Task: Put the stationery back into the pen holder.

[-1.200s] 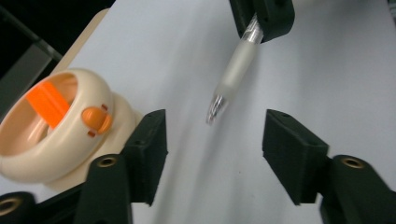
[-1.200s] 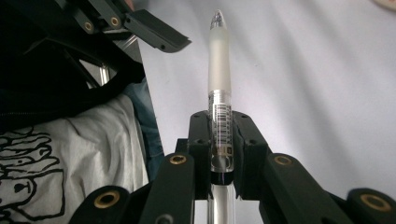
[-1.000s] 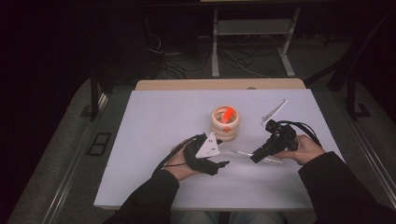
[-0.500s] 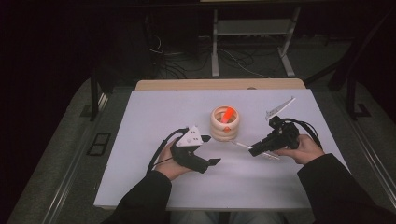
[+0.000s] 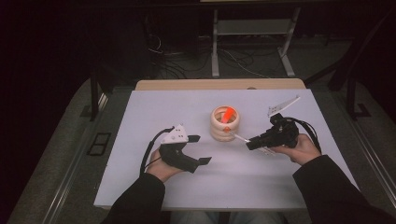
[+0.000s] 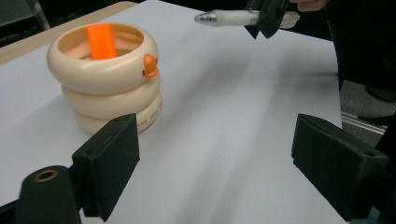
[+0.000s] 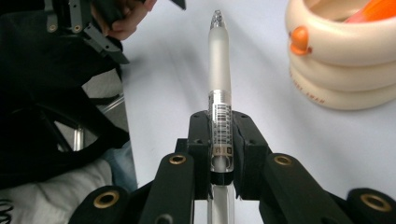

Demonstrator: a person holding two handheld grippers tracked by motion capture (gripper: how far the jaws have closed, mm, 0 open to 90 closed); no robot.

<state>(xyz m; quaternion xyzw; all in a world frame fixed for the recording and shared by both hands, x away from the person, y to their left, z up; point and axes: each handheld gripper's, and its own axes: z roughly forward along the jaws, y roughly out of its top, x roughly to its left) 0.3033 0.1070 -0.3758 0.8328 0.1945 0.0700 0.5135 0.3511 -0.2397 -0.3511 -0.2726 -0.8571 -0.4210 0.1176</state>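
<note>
Pen (image 7: 219,93) clamped between closed right gripper (image 7: 219,140) fingers, tip forward; left gripper (image 5: 196,149) fingers just opening, empty.

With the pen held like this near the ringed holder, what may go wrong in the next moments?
1. The right gripper clamps the pen far back on its barrel, so most of it sticks out; a bump could tilt or slip it.
2. The pen tip points toward the cream holder, which stands free on the table; a low approach may push it over.
3. The left gripper, whose jaws have just been opening, holds nothing and cannot steady the holder.
</note>
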